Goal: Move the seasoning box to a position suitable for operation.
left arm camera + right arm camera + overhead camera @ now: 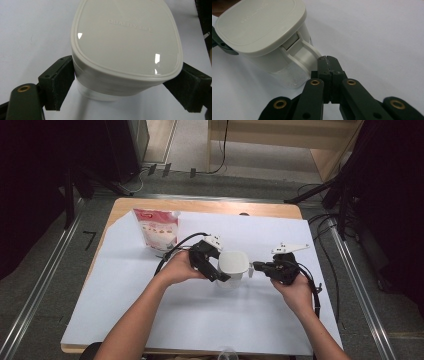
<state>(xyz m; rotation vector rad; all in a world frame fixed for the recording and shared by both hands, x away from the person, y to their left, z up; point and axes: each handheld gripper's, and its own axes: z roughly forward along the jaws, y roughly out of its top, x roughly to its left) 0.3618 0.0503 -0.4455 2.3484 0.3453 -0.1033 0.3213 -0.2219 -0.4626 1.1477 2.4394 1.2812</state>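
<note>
Two grippers meet at the white lidded container (233,265), standing mid-tabletop toward the near edge. Left gripper (220,272) is clamped on its sides below the lid. Right gripper (327,65), jaws pressed together, touches the side latch (305,53). Pouch (159,228) stands toward the far left corner.

A wooden counter (150,204) is standing at mid-frame, its top lying under a white sheet (150,295). Grey carpeted floor (40,270) is surrounding it, with metal rails (47,270) running diagonally along the left and right edges. Black cables (327,227) are trailing across the floor at the right. Light wooden furniture (280,137) is standing at the upper centre, and dark curtains (30,180) are hanging at both upper corners.
</note>
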